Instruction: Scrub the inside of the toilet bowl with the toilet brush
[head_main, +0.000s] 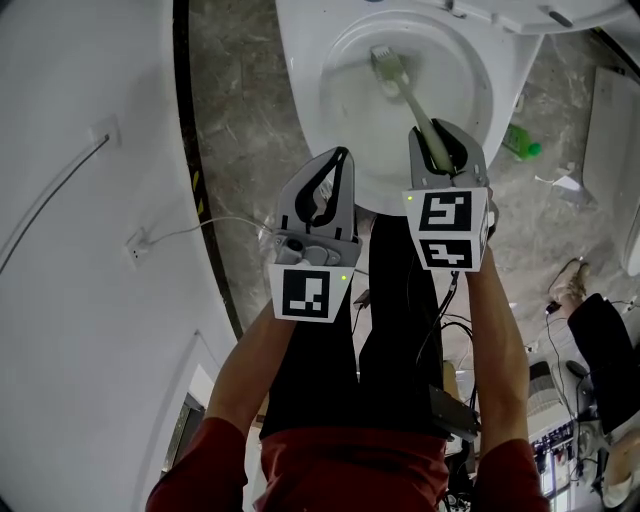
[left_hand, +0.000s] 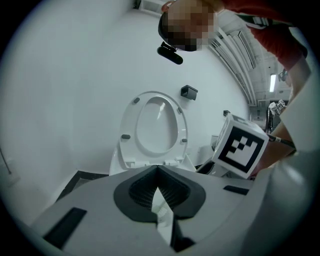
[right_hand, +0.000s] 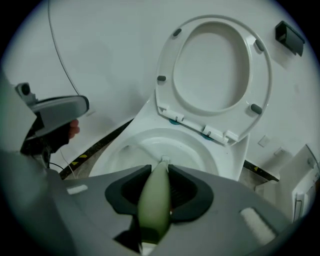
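Over the toilet bowl (head_main: 345, 110) | right hand-held gripper (head_main: 443, 138) pinching the pale green handle of the toilet brush (head_main: 405, 90), bristle head down inside the bowl | left hand-held gripper (head_main: 338, 160) pressed together, empty, just beside the right | seat (right_hand: 165, 90) raised.

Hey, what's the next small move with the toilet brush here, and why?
Probably sweep the bristles sideways along the wall of the toilet bowl. The right gripper is shut on the toilet brush by its pale green handle, and the bristles sit low inside the bowl. The left gripper is shut on nothing, off to the side.
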